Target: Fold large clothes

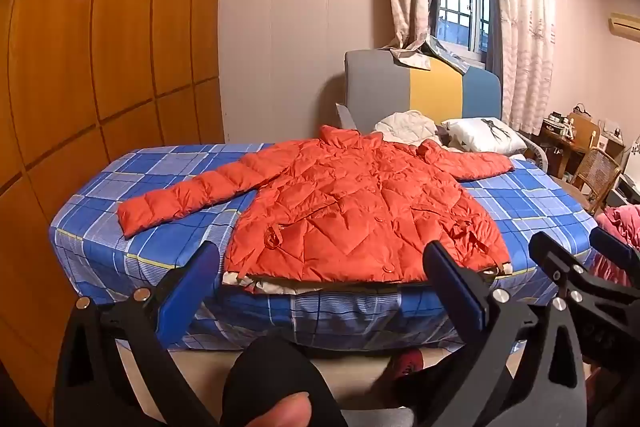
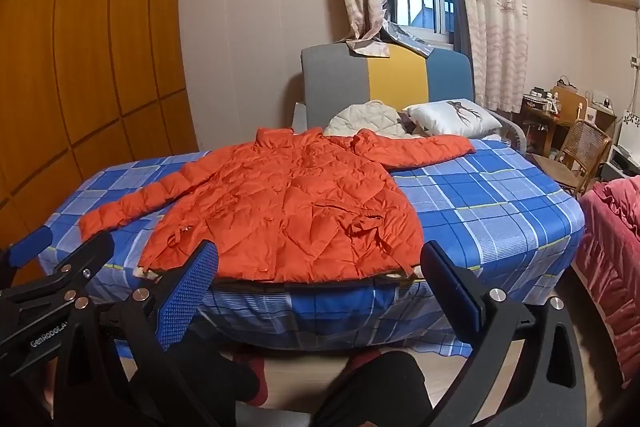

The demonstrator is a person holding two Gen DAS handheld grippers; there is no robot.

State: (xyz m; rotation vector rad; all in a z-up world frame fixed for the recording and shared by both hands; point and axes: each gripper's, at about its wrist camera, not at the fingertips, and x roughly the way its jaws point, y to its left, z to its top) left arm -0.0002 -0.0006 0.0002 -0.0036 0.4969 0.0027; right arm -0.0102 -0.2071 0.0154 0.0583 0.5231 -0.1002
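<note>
Orange puffer jacket [image 1: 360,203] lies flat, front up, on the blue plaid bed [image 1: 532,203], hem at the near edge, collar toward the headboard [image 1: 420,87], both sleeves spread out to the sides. Left gripper [image 1: 320,267] and right gripper [image 2: 320,267] hang short of the near bed edge, jaws spread wide, nothing between them, not touching the jacket. Handling guess: light, soft, quilted and lofty, shell looks slick, so a shallow pinch will likely slip and the fill will spring back after a fold. Grab at seams or thick edges: left sleeve cuff [image 1: 132,219] and right sleeve cuff [image 2: 460,147] first, bring sleeves across the chest, then take the hem corners and fold toward the collar. Pinch deep to get both layers. Watch the loose belt tabs [image 2: 372,223] near the pockets, could snag. Nothing folded yet.
</note>
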